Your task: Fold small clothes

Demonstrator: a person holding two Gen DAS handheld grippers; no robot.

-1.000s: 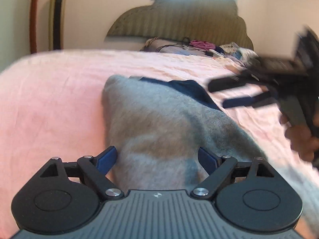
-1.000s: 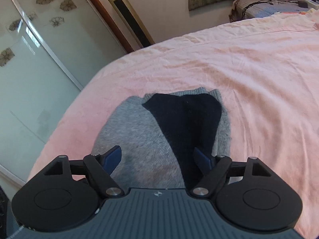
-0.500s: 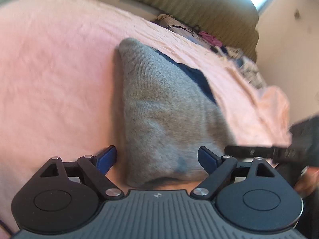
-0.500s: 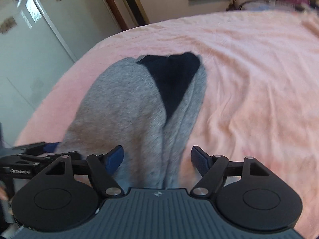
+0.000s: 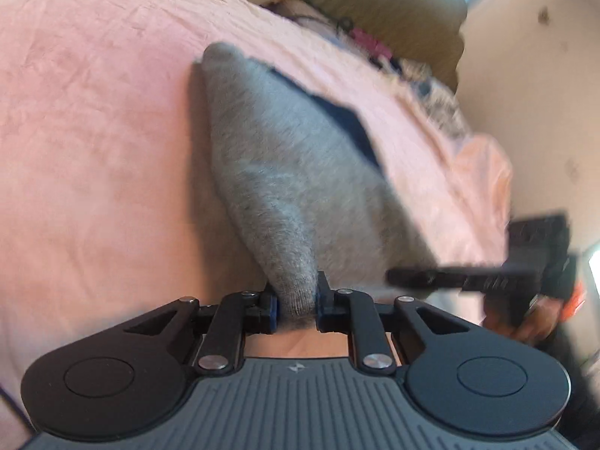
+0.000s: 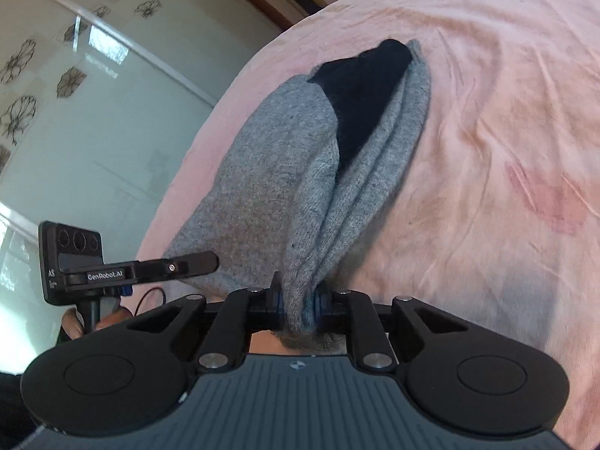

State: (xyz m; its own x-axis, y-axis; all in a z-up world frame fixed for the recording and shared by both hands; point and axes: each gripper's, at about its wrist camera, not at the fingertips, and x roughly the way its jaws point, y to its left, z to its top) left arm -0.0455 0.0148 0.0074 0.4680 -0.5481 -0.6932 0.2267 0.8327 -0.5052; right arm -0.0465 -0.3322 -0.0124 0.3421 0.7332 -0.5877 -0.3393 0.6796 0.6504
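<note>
Bed sheet (image 6: 487, 120): pink, creased; taken as landmark.
Grey garment (image 6: 270, 172): spread on sheet, near hem gathered up.
Left gripper (image 5: 296, 309): pinched on near hem.
Right gripper (image 6: 298, 309): pinched on bunched hem.
Advice: both corners are best lifted level and carried to the far edge.

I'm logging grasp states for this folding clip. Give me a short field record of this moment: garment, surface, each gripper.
garment: grey knit garment with a dark navy panel, lying lengthwise away from the cameras
surface: pink bedsheet, wrinkled
left gripper: jaws shut on the garment's near edge, left corner
right gripper: jaws shut on a bunched fold of the same near edge
background: headboard, blurred
</note>
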